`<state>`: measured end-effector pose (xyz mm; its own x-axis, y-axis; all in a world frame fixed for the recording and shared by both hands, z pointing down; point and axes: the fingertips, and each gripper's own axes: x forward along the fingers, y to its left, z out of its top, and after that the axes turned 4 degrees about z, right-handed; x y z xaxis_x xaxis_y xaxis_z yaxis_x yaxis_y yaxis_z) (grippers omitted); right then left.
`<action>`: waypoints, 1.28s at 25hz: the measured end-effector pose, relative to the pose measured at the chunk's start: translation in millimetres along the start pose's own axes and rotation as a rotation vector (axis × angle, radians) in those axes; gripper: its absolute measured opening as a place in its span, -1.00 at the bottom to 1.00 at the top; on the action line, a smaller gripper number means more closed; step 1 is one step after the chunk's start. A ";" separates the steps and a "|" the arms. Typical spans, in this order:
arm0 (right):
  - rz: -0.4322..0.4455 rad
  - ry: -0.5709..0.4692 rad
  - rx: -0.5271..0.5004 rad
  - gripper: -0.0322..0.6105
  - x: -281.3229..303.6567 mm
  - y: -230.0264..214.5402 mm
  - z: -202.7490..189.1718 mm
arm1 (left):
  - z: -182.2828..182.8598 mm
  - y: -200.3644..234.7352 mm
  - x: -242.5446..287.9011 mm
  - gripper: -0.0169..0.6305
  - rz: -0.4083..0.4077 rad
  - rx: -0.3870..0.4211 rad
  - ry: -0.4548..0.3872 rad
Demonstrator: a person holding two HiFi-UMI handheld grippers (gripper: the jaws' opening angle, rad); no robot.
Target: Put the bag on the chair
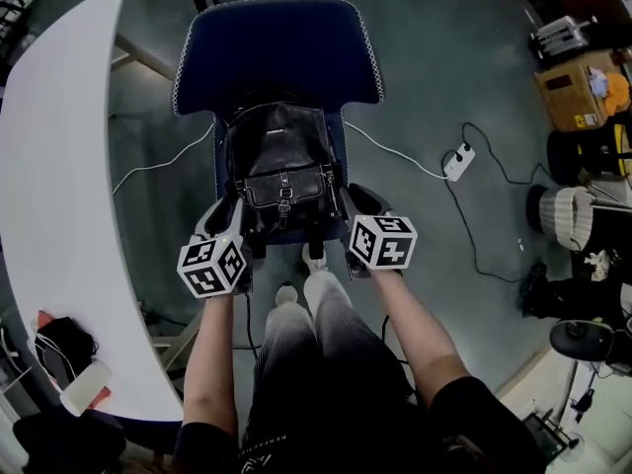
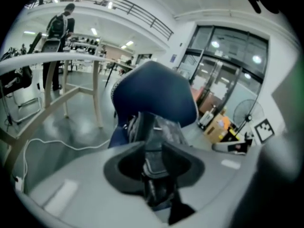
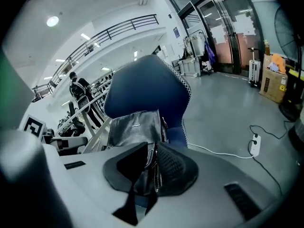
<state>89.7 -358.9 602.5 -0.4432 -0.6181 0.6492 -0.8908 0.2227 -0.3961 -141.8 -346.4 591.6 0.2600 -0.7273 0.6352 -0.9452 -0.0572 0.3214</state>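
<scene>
Left tool (image 1: 233, 208) and right tool (image 1: 349, 203) clamp one bag (image 1: 281, 156) on one chair (image 1: 277, 52).

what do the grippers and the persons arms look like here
The left gripper and right gripper have light grey moulded shells, and each carries a white cube printed with black square markers. Their jaws are dark and scoop-shaped; one on the right gripper shows a dotted, textured face. The arms are bare below short black sleeves.
</scene>
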 end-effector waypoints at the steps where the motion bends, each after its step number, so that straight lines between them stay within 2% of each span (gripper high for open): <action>1: -0.007 -0.007 -0.005 -0.76 -4.1 2.0 2.0 | 2.6 -3.0 -3.8 -0.63 -0.002 0.005 -0.003; 3: -0.016 -0.024 -0.016 -0.84 -12.9 6.2 6.7 | 6.9 -8.6 -11.8 -0.72 -0.003 0.016 -0.009; 10: -0.011 -0.034 -0.028 -0.89 -35.0 22.0 10.6 | 10.7 -17.6 -37.1 -0.86 0.001 0.027 -0.006; 19: -0.018 -0.051 0.014 -0.90 -62.4 29.5 8.4 | 13.6 -21.6 -62.8 -0.91 0.028 0.013 -0.013; 32: 0.000 -0.038 0.005 -0.90 -85.5 45.3 -4.5 | 3.6 -29.3 -93.3 -0.91 0.042 0.029 -0.007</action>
<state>86.8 -292.6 532.0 -0.4387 -0.6462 0.6245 -0.8904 0.2187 -0.3992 -139.1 -279.3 520.3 0.2185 -0.7345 0.6425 -0.9606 -0.0459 0.2742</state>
